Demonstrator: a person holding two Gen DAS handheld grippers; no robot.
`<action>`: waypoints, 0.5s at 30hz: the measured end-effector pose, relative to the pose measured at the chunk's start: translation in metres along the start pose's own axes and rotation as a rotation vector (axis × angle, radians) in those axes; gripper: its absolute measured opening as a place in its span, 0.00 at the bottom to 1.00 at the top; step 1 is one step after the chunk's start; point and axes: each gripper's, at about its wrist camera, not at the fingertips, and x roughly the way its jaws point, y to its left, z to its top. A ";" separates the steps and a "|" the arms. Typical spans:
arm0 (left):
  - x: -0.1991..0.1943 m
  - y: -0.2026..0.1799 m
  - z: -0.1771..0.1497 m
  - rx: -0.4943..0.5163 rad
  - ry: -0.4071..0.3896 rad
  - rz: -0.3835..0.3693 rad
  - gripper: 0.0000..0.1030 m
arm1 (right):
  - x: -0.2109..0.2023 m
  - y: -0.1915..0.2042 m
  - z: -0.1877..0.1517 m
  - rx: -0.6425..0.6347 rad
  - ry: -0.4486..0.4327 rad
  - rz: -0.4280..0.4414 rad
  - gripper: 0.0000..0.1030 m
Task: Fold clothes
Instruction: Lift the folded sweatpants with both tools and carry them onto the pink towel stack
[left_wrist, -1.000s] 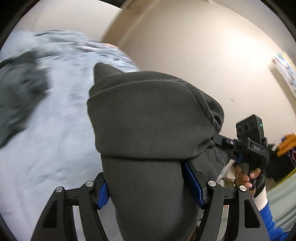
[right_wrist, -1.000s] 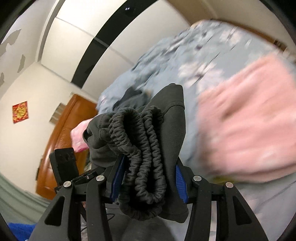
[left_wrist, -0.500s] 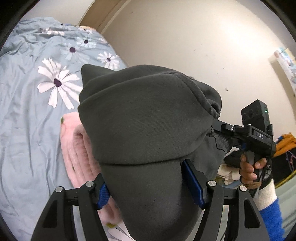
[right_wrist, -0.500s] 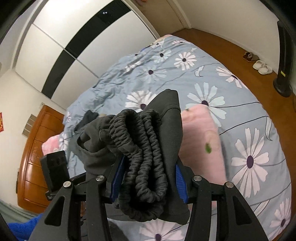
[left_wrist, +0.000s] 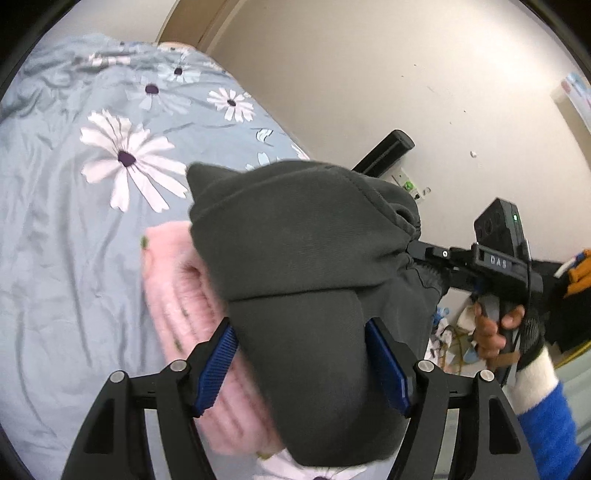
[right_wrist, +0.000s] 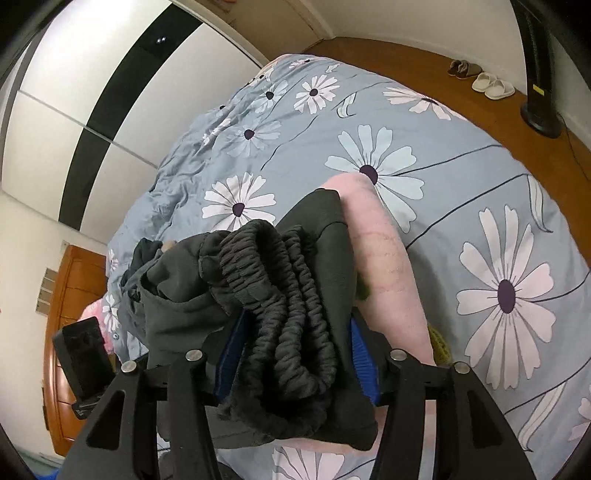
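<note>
Both grippers have carried the folded dark garment (left_wrist: 303, 258) over the pink garment (right_wrist: 388, 266) near the bed (left_wrist: 55, 258) edge for stacking (I judge): left gripper (left_wrist: 301, 365) pinches it, right gripper's (right_wrist: 295, 354) jaws are opening around its waistband.

One legible marking: "DAS", pale letters on the black body of the right hand-held gripper (left_wrist: 499, 263), at right in the left wrist view. Nothing else reads.
</note>
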 end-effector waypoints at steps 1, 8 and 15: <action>-0.007 -0.001 -0.001 0.017 -0.007 0.016 0.72 | -0.003 0.002 0.001 -0.010 0.002 -0.012 0.55; -0.037 -0.009 0.011 0.119 -0.086 0.111 0.72 | -0.046 0.026 0.003 -0.091 -0.077 -0.118 0.55; -0.032 -0.041 0.041 0.283 -0.133 0.145 0.72 | -0.050 0.086 -0.026 -0.350 -0.148 -0.122 0.55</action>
